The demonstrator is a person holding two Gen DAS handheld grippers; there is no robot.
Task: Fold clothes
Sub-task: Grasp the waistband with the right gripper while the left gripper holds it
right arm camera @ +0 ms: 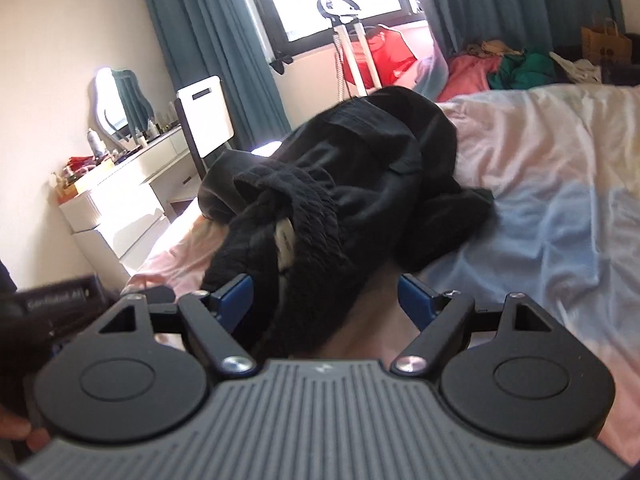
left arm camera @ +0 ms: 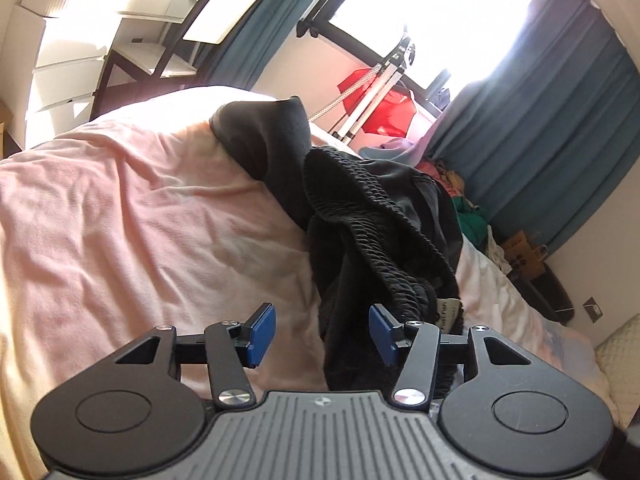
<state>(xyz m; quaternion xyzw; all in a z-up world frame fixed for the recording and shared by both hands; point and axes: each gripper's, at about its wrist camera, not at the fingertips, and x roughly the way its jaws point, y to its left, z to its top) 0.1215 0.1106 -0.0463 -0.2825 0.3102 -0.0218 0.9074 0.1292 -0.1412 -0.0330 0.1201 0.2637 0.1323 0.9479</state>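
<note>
A crumpled black garment with a ribbed elastic waistband and a small white label lies in a heap on the pink bed cover. My left gripper is open just above the cover. A hanging fold of the garment sits between its blue pads, nearer the right one, and neither pad presses on it. In the right wrist view the same garment is piled straight ahead. My right gripper is open wide, with the waistband end and its label reaching in beside the left pad.
A white dressing table with a mirror and a white-backed chair stand left of the bed. Teal curtains frame a bright window. Coloured clothes, a red item and a paper bag lie beyond the bed.
</note>
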